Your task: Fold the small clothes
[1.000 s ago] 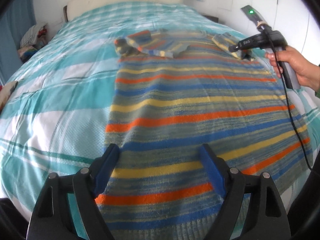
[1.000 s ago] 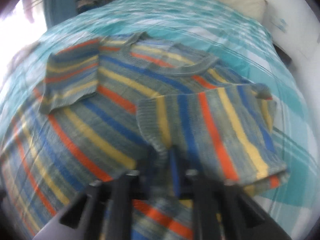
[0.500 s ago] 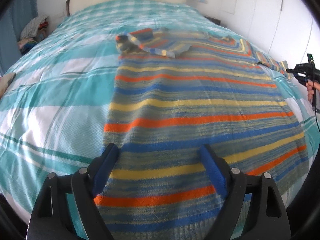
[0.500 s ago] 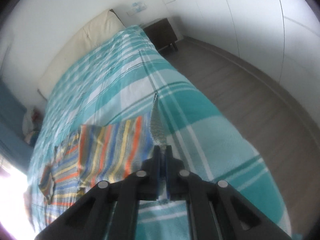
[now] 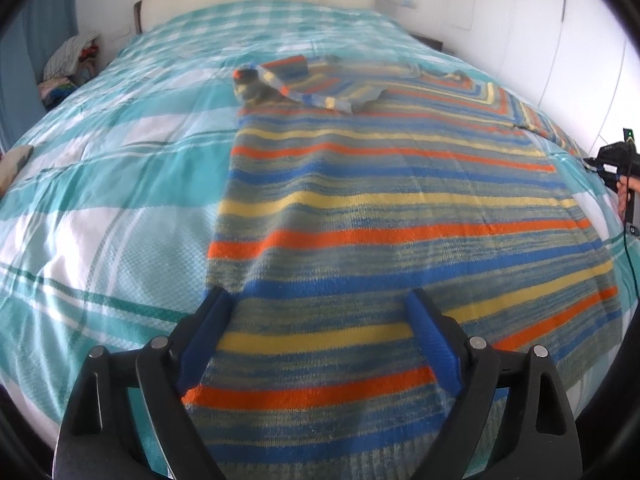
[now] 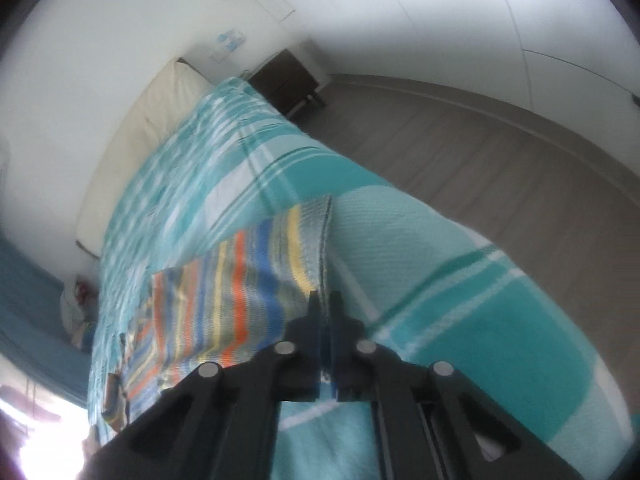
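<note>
while the striped sweater [image 5: 392, 208] lies face-up and flat on the teal plaid bedspread [image 5: 120, 184], the left gripper [image 5: 320, 340] hovers low over its hem with its blue fingers [image 5: 208, 336] wide apart and holding nothing. further left to right across the garment, one sleeve [image 5: 296, 88] lies folded in over the chest near the collar, and the other sleeve [image 6: 256, 280] is drawn out straight past the sweater's side toward the bed's edge, its cuff clamped between the closed fingers of the right gripper [image 6: 325, 300]. judged from this, the step in hand is laying out that sleeve ahead of its fold; the next move likely calls for carrying the cuff back over the body, taut and square to the stripes, and releasing it flat. compared with a second ago, the right-hand sleeve no longer rests folded on the chest but is pulled outward, and the right gripper has moved from above the collar to the bed's far side; the left gripper has scarcely shifted.
</note>
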A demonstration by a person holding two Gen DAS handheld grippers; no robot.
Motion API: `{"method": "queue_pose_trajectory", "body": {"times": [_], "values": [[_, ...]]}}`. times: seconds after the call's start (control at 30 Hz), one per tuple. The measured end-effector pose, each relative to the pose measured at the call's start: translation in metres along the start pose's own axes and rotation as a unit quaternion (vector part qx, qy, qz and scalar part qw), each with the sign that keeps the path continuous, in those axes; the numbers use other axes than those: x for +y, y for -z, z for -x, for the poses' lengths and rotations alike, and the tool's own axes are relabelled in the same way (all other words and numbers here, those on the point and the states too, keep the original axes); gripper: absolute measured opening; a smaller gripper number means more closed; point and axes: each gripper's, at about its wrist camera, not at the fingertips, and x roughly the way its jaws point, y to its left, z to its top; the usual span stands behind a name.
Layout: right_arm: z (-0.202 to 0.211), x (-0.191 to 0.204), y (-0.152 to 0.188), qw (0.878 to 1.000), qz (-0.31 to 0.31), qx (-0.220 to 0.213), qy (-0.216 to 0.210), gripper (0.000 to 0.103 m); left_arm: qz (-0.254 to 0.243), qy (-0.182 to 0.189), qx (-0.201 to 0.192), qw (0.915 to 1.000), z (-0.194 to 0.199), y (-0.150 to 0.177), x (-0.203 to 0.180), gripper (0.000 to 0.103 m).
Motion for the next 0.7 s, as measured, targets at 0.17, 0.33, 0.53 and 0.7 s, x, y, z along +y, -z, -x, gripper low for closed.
{"method": "queue_pose_trajectory", "body": {"times": [0.17,0.33,0.53,0.7], "values": [[0.0,0.0,0.004,0.999,0.013,0.007,0.032,0.001,-0.001,-0.001,0.002,1.0,0.0,0.0,0.0,0.09],[0.006,-0.015,0.002,0.999,-0.015,0.009,0.027,0.0,-0.001,-0.002,0.028,0.9996,0.025,-0.007,0.005,0.088],[0.061,-0.013,0.008,0.99,0.04,-0.032,0.131,0.023,-0.057,0.003,-0.037,0.9977,0.117,-0.058,0.021,0.093],[0.104,0.055,0.053,0.982,0.182,-0.018,0.04,0.024,-0.12,0.031,-0.094,0.9878,0.127,-0.139,0.016,0.101]]}}
